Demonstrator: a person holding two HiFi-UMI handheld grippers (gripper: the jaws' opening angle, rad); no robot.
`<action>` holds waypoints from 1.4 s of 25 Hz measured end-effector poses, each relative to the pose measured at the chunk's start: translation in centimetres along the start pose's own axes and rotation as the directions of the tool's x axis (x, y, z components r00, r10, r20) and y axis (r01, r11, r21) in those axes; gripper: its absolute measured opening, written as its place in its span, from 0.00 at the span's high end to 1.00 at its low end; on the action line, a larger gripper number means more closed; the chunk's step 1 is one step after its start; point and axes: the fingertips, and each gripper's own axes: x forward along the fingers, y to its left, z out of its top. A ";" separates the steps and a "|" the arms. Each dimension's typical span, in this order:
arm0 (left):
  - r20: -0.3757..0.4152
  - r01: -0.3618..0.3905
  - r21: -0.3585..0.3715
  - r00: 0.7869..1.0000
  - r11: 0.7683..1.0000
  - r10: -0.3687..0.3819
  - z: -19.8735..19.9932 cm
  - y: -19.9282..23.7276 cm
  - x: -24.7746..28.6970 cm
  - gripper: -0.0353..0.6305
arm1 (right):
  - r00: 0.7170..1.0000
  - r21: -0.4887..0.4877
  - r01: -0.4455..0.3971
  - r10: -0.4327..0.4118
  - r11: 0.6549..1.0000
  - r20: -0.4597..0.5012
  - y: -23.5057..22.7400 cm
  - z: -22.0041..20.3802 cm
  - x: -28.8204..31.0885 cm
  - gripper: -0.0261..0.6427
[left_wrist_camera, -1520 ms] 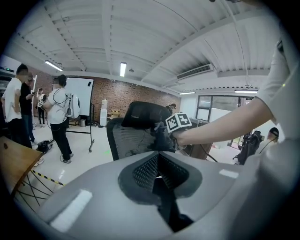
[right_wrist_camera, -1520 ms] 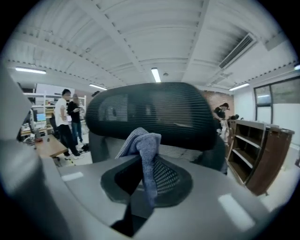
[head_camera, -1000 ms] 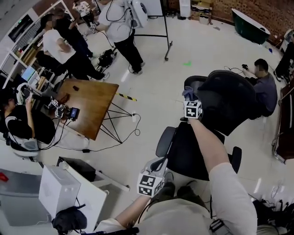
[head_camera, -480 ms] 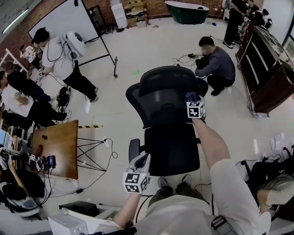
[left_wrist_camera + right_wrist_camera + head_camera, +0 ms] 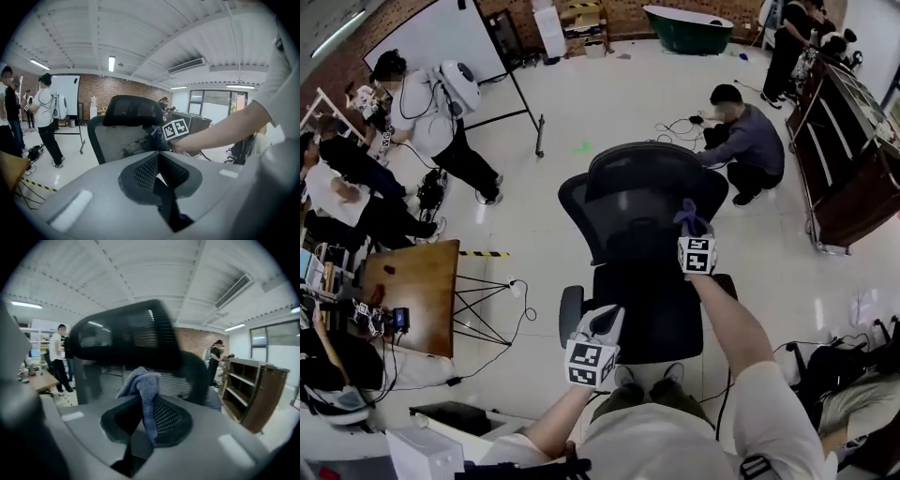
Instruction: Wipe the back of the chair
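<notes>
A black mesh office chair (image 5: 637, 202) stands right before me, its back facing me and its headrest on top. My right gripper (image 5: 693, 234) is shut on a blue-grey cloth (image 5: 690, 217) at the right side of the chair's back. In the right gripper view the cloth (image 5: 144, 386) sticks up from the right gripper (image 5: 140, 404), with the dark headrest (image 5: 124, 338) close and blurred just beyond it. My left gripper (image 5: 606, 321) hangs lower, over the seat's front left edge, shut and holding nothing. The left gripper view has the left gripper (image 5: 159, 161) facing the chair's back (image 5: 122, 140).
A person crouches (image 5: 748, 141) on the floor behind the chair by some cables. A brown shelf unit (image 5: 853, 159) stands at the right. At the left are a wooden table (image 5: 408, 291) on a trestle, several people, and a whiteboard (image 5: 441, 37) on a wheeled stand.
The head view swung, bringing the chair from the right to the middle. My right gripper has slid the cloth a little down the chair's back. The left gripper has shifted slightly right.
</notes>
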 end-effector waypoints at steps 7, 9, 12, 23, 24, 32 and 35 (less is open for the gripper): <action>0.007 -0.189 -0.015 0.982 0.982 0.189 2.8 3.7 -0.4 0.81 | 0.945 -0.028 -0.318 0.315 0.948 -0.090 22.2 -1.2 9.7 0.89; -0.034 -0.243 -0.027 0.970 0.970 0.242 1.9 5.4 -0.7 0.81 | 0.936 -0.053 -0.340 0.333 0.939 -0.115 24.4 -1.7 12.5 0.89; -0.102 -0.319 -0.052 0.944 0.946 0.312 -1.1 8.4 -1.9 0.82 | 0.932 -0.053 -0.342 0.331 0.938 -0.148 25.8 -3.1 15.5 0.89; -0.080 -0.212 -0.089 0.976 0.973 0.205 -1.6 11.6 0.2 0.82 | 0.982 -0.055 -0.030 0.020 0.998 -0.187 6.8 -5.7 12.0 0.89; -0.071 -0.187 -0.091 0.981 0.978 0.181 -0.9 10.7 1.2 0.82 | 0.980 -0.043 0.023 -0.031 0.999 -0.195 2.9 -6.0 10.8 0.89; -0.056 -0.029 -0.077 0.998 0.997 0.025 1.9 4.7 7.1 0.82 | 0.974 0.060 0.142 -0.129 0.988 -0.187 -11.5 -6.3 5.4 0.89; -0.063 -0.051 -0.083 0.997 0.995 0.046 0.7 5.6 6.5 0.82 | 0.986 0.120 0.085 -0.066 0.989 -0.153 -6.4 -7.0 6.0 0.89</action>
